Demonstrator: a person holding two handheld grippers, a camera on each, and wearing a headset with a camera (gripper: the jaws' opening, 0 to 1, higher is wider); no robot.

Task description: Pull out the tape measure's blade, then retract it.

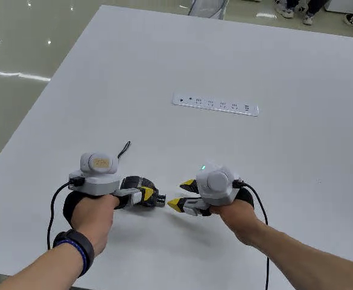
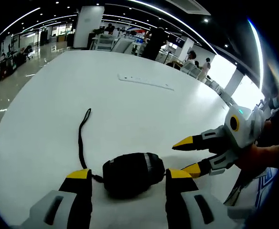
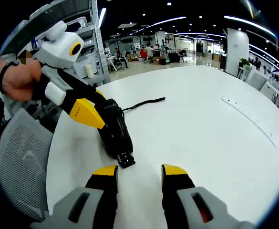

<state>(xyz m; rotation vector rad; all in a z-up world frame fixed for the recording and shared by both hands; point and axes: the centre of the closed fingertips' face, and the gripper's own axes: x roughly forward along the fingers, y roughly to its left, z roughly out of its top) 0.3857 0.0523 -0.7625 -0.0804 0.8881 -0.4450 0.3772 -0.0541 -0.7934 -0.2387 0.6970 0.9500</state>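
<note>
One jaw each side, the left hand-held gripper (image 2: 128, 175) clamps the tape measure (image 3: 115, 131); the right hand-held gripper (image 3: 139, 171) gapes empty.

Open-plan office; glossy floor (image 1: 13, 54), mesh chair (image 3: 20, 157), ceiling strip lights (image 3: 165, 20), distant desks (image 2: 106, 43).

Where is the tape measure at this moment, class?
In the head view, the tape measure sits low and left of centre on the white table, held in the left tool, with the right tool facing its blade end.
</note>
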